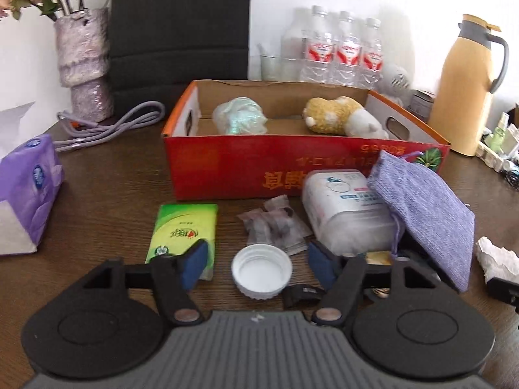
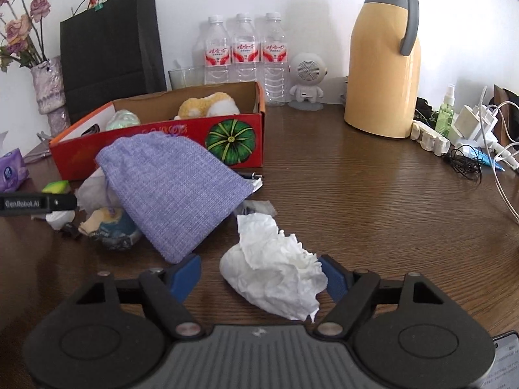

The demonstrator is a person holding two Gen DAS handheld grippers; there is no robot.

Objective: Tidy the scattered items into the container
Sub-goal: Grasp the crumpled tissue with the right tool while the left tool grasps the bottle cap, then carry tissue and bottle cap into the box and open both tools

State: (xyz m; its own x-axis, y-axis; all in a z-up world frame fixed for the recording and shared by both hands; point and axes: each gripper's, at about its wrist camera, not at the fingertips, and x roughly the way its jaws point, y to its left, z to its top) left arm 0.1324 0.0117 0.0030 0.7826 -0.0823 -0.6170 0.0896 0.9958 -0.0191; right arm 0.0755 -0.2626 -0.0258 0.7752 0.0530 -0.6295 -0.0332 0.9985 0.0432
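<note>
The plush toy [image 1: 343, 115] lies in the cardboard box [image 1: 227, 168] at twelve o'clock. A bottle cap [image 1: 262, 271] lies before the box, a tissue pack [image 1: 183, 233] at its nine o'clock, a drawstring pouch [image 1: 425, 214] at three.

The left gripper [image 1: 259, 264] hangs low over the wooden table [image 1: 113, 188], jaws spread wide, with a white bottle cap [image 1: 261, 271] lying open side up between its blue pads [image 1: 194, 264]. At 11 o'clock from the cap lies a green tissue pack [image 1: 181, 230], partly under the left pad. At 12 o'clock sit clear candy wrappers [image 1: 275, 227], and beyond them the red cardboard box [image 1: 227, 168] holding a plush toy [image 1: 343, 116] and a pale bundle [image 1: 240, 116]. At 2 o'clock a purple pouch [image 1: 425, 207] leans on a white plastic jar [image 1: 347, 210].
</note>
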